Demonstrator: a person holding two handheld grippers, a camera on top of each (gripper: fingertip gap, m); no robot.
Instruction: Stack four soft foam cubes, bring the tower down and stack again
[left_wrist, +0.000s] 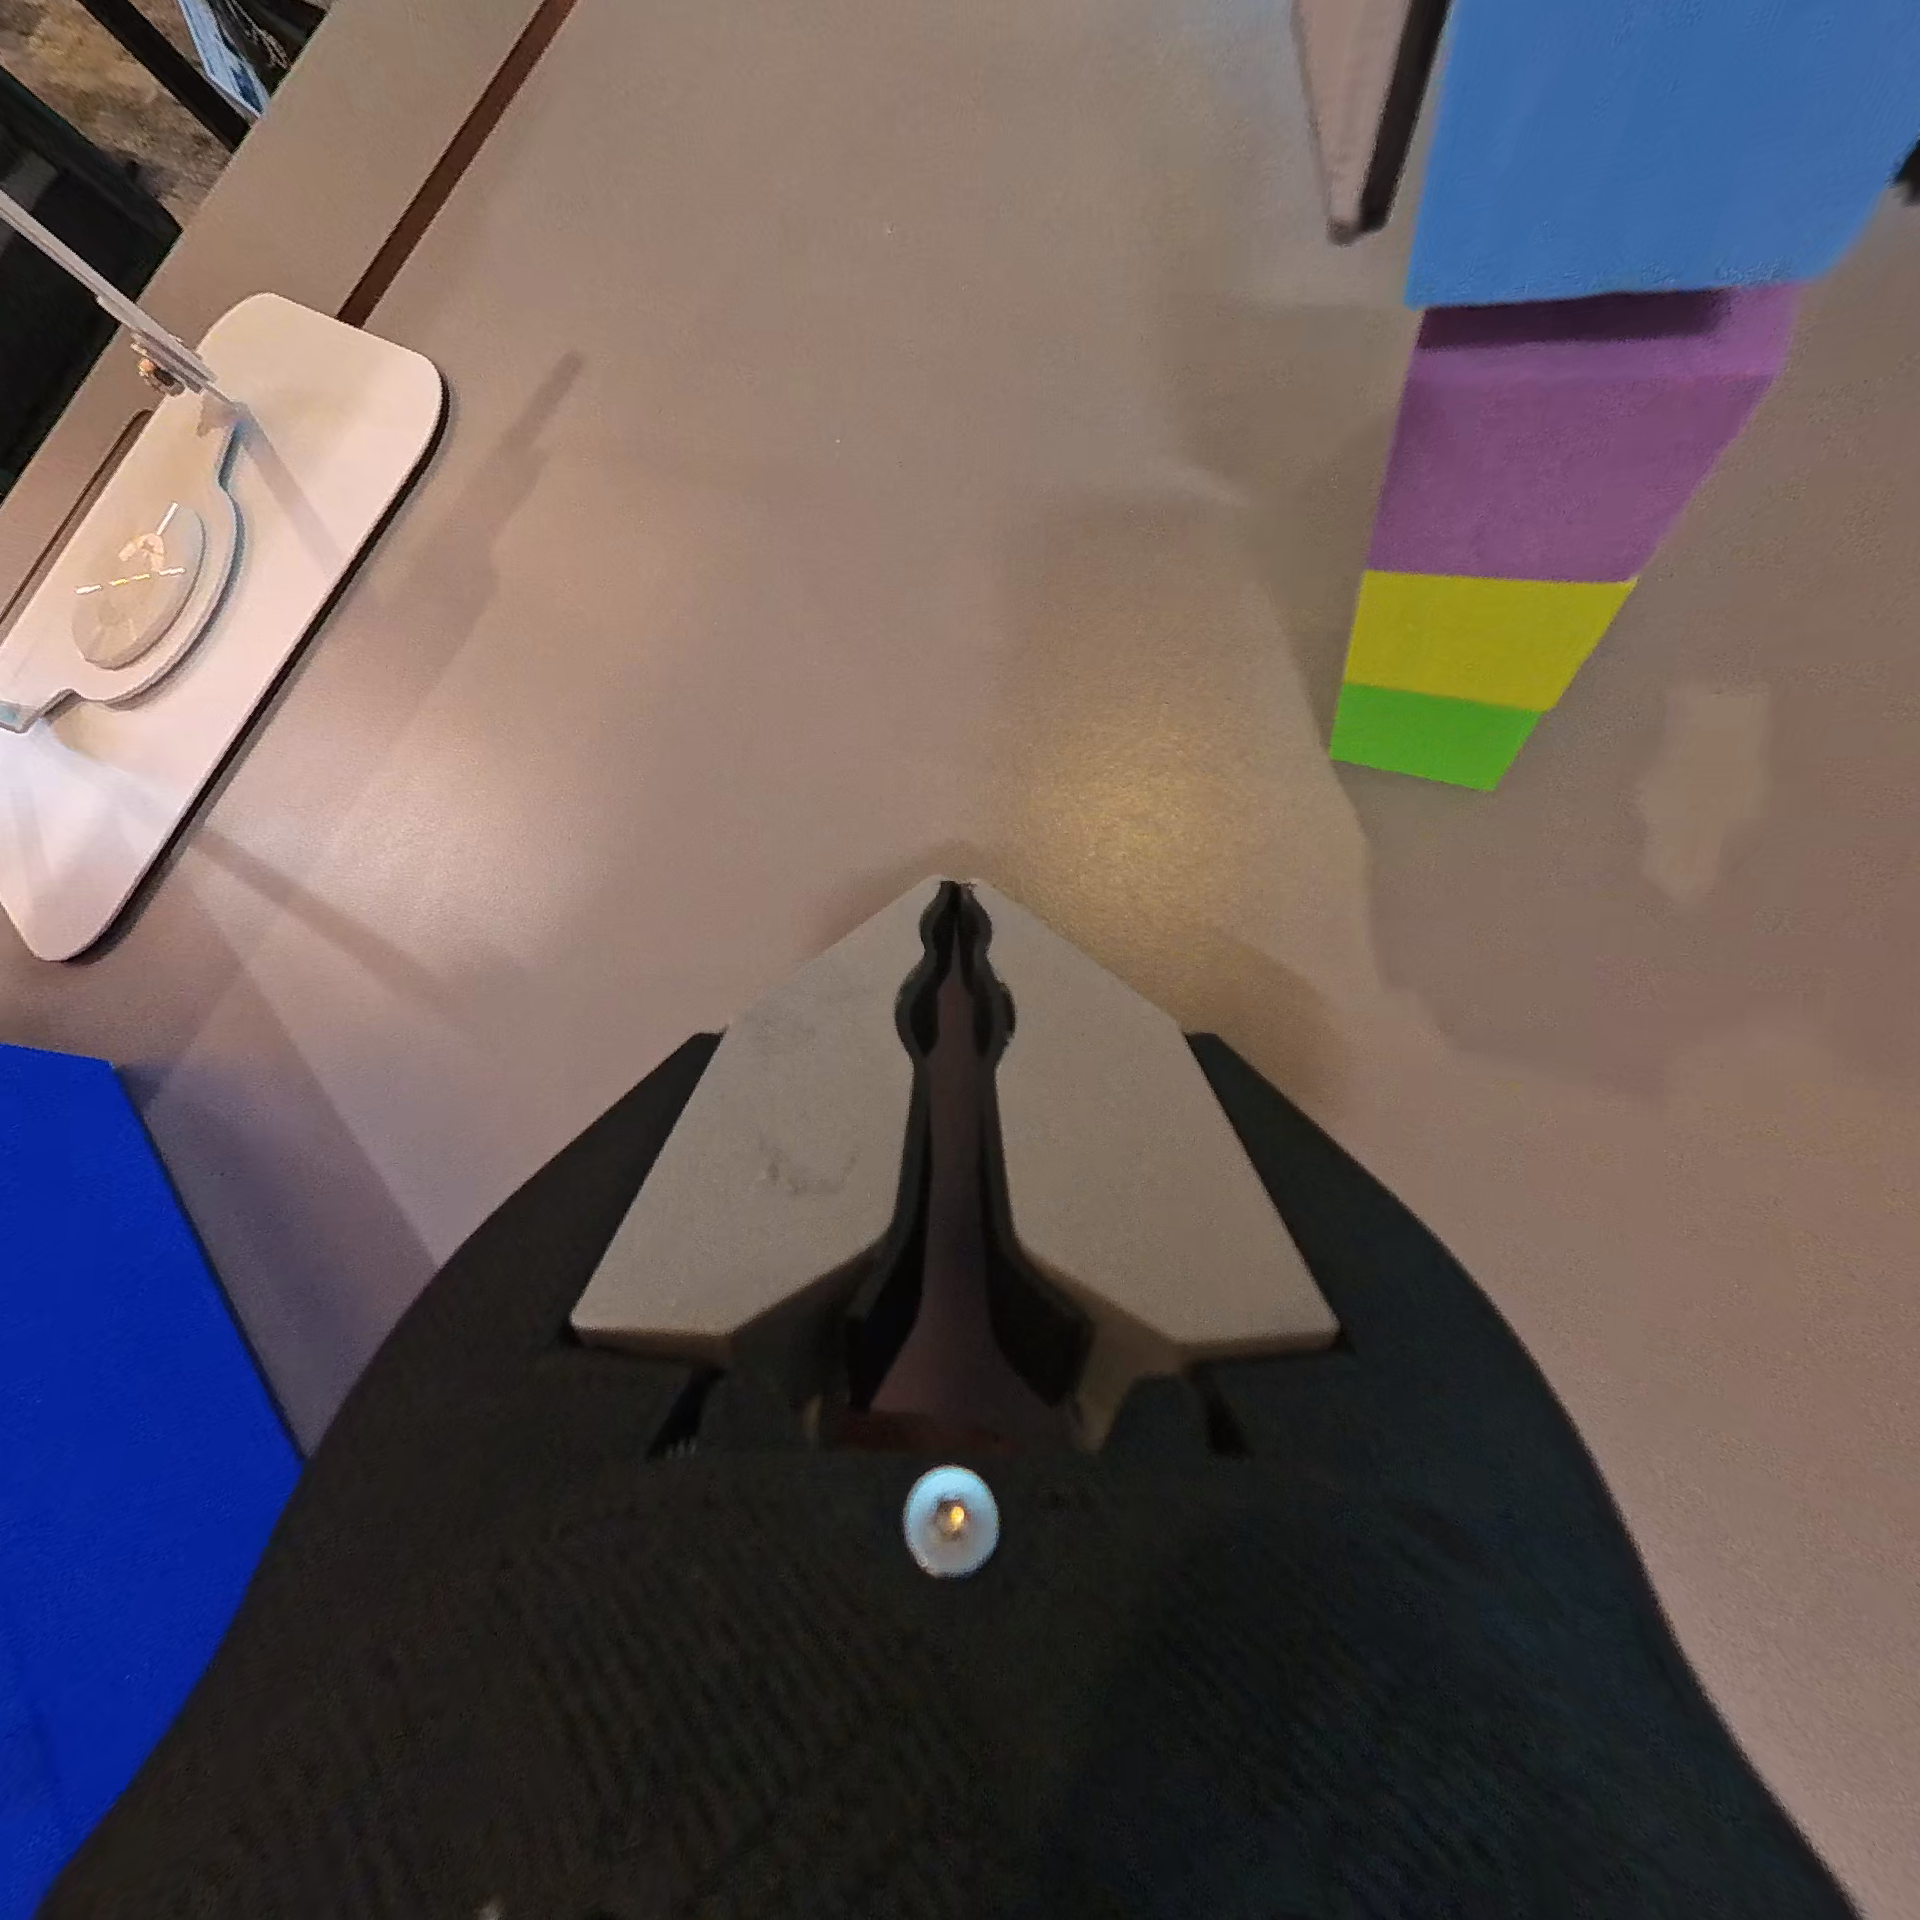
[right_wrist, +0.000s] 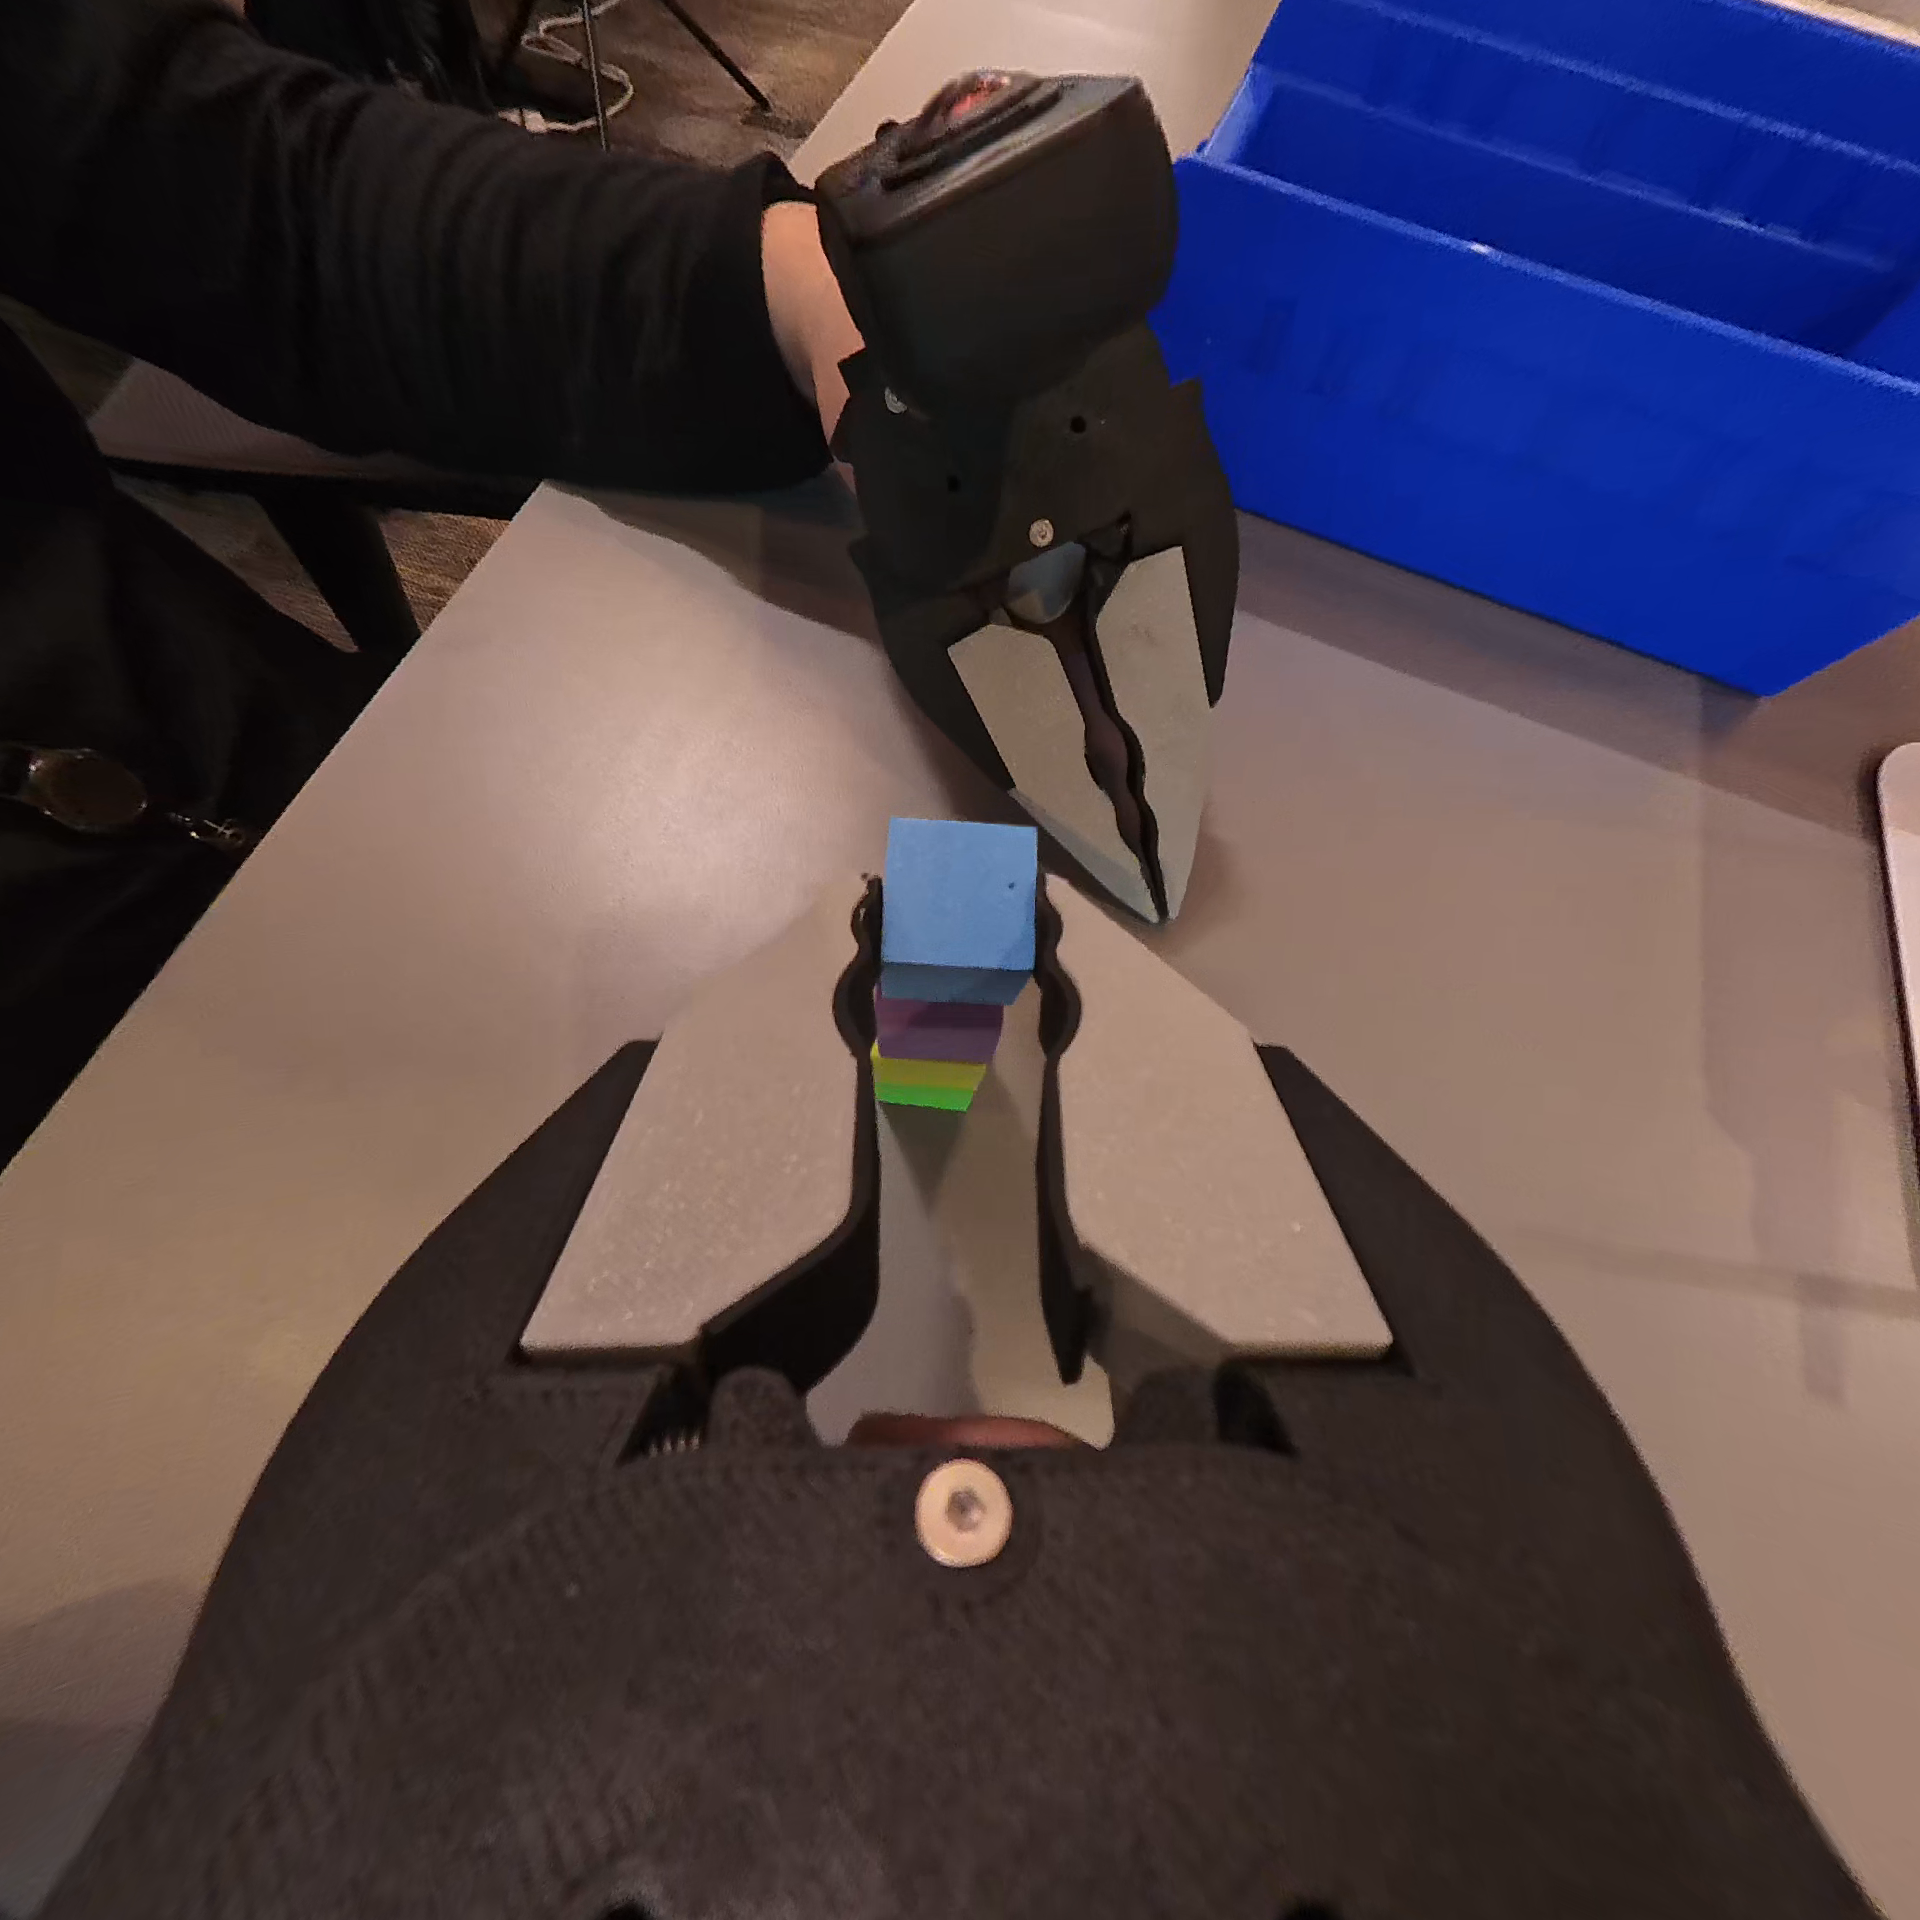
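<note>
Our right gripper (right_wrist: 958, 914) is clamping the blue cube (right_wrist: 960, 891) atop the purple cube (right_wrist: 940, 1023), yellow cube (right_wrist: 928, 1068) and green cube (right_wrist: 925, 1095) on the table (right_wrist: 623, 790). Our left gripper (left_wrist: 954, 891), jaws together, is hovering beside the tower.

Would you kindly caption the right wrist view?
Right gripper grips the blue cube atop the purple-yellow-green stack.

Showing matt, fine-grained foam on the blue cube (right_wrist: 958, 894) and purple cube (left_wrist: 1558, 468); smooth, faintly sheening laminate on the table (right_wrist: 644, 790); glossy moulded plastic on the blue bin (right_wrist: 1538, 416); ridged, matt black printed plastic on the right gripper (right_wrist: 956, 914), carrying smooth grey finger pads (right_wrist: 727, 1174).
</note>
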